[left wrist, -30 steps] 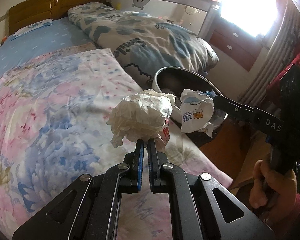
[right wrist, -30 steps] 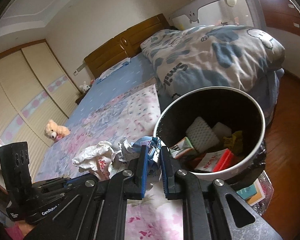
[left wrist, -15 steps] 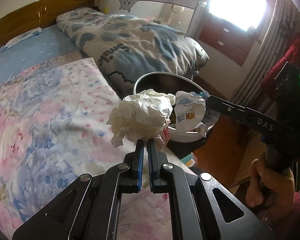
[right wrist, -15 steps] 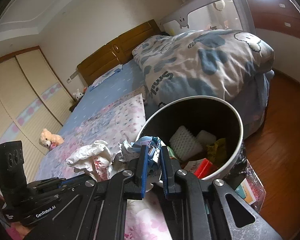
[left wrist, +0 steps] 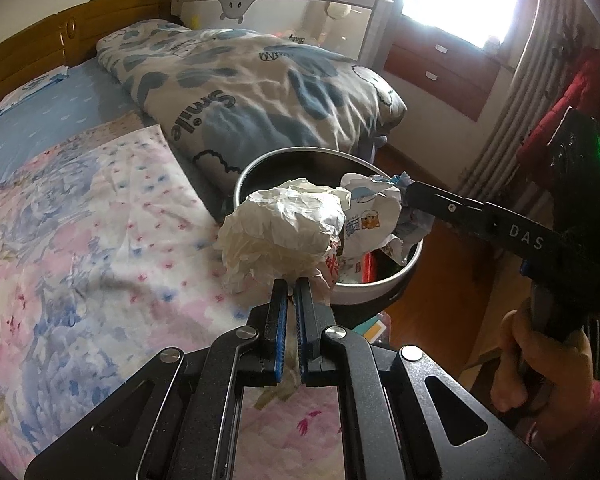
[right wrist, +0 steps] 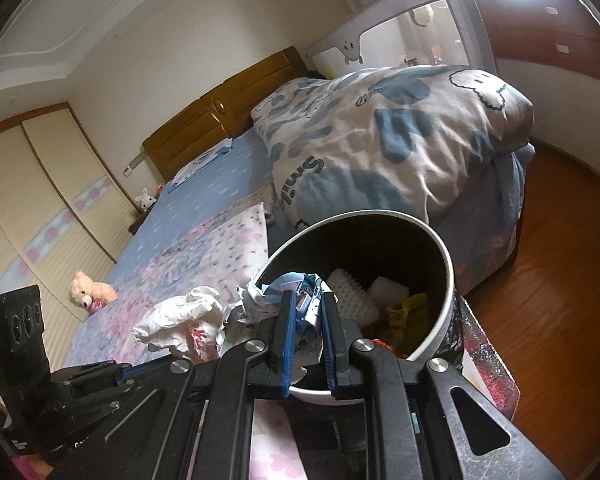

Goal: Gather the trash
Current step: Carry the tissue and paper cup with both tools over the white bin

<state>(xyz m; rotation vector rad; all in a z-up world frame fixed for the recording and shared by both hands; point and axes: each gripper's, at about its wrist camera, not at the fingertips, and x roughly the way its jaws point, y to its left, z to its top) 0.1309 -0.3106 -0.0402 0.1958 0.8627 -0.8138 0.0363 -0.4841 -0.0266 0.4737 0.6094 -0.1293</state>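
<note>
White crumpled paper [left wrist: 284, 232] pinched in left claw [left wrist: 291, 292], seemingly beside bin [left wrist: 380, 292].

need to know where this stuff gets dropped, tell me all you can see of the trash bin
The trash bin is a round open bucket with a white rim, pale outer wall and dark inside, lidless. It stands on the wooden floor beside the bed, seen tilted by the fisheye lens. Inside lie white foam pieces, a yellow wrapper and red packaging. Whether the held wrappers touch it is unclear.

Two claws [left wrist: 291, 286] [right wrist: 307, 298], two paper wads [left wrist: 284, 226] [left wrist: 370, 216], one bin [right wrist: 440, 256]
</note>
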